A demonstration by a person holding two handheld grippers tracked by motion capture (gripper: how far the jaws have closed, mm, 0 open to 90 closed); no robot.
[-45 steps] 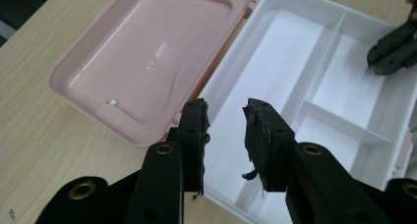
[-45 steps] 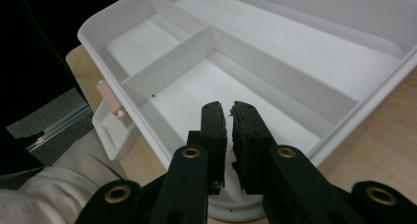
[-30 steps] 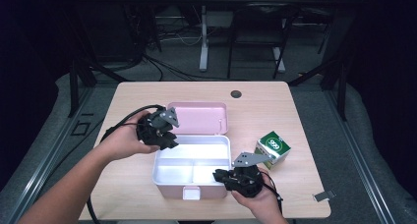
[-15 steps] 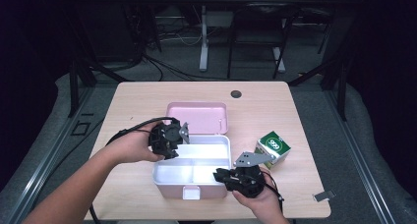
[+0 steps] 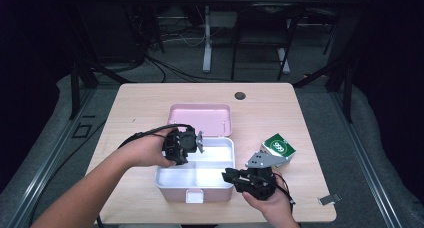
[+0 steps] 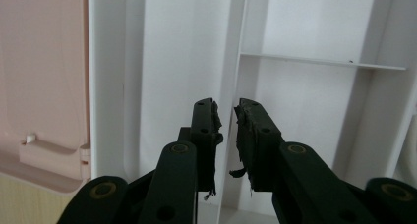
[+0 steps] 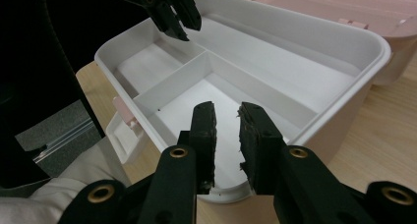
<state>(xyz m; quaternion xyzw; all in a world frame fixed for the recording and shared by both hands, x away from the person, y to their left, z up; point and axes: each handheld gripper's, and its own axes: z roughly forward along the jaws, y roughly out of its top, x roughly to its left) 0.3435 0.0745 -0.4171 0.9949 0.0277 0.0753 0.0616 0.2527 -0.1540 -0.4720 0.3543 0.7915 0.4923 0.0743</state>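
Pink lunch box is sitting open, its white compartments apparently bare. Left gripper is hovering inside, jaws narrowing, nothing between; right gripper is gaping slightly, gripping nothing.

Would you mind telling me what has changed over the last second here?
The left hand-held gripper moved from over the pink lid down to the white box, its jaws closing somewhat with nothing between them. The right hand-held gripper, the box, lid and green carton stayed put.
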